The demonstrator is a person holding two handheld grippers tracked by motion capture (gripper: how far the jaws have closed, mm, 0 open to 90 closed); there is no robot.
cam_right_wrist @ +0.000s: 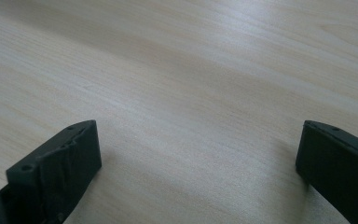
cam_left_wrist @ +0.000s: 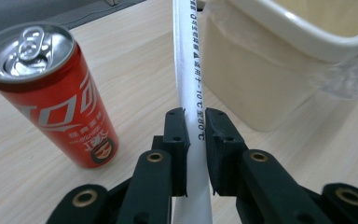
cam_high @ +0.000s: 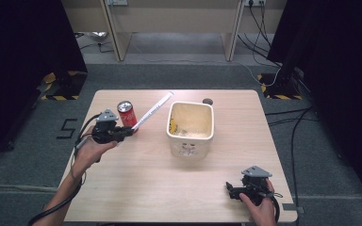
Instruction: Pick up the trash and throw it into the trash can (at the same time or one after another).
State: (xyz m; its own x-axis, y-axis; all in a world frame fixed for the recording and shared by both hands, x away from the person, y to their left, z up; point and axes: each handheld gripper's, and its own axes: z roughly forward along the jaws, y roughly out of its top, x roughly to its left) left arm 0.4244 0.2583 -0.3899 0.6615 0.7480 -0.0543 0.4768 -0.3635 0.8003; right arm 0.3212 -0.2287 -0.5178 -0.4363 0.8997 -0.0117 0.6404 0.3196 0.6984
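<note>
A long white tube [cam_high: 153,110] with printed text slants up over the left half of the table, toward the far rim of the bin. My left gripper [cam_high: 125,132] is shut on its lower end; in the left gripper view the two black jaws [cam_left_wrist: 195,122] press on the white tube [cam_left_wrist: 189,70] from both sides. A red soda can [cam_high: 127,114] stands upright just beyond that gripper, to the left of the tube [cam_left_wrist: 51,93]. My right gripper [cam_high: 232,189] rests near the table's front right edge, its jaws [cam_right_wrist: 198,144] wide apart over bare wood with nothing between them.
A cream square bin [cam_high: 191,136] with a clear plastic liner stands mid-table, right of the tube [cam_left_wrist: 279,70]. A small dark round object [cam_high: 208,100] lies behind it near the far edge. Cables and black stands are on the floor around the wooden table [cam_high: 136,183].
</note>
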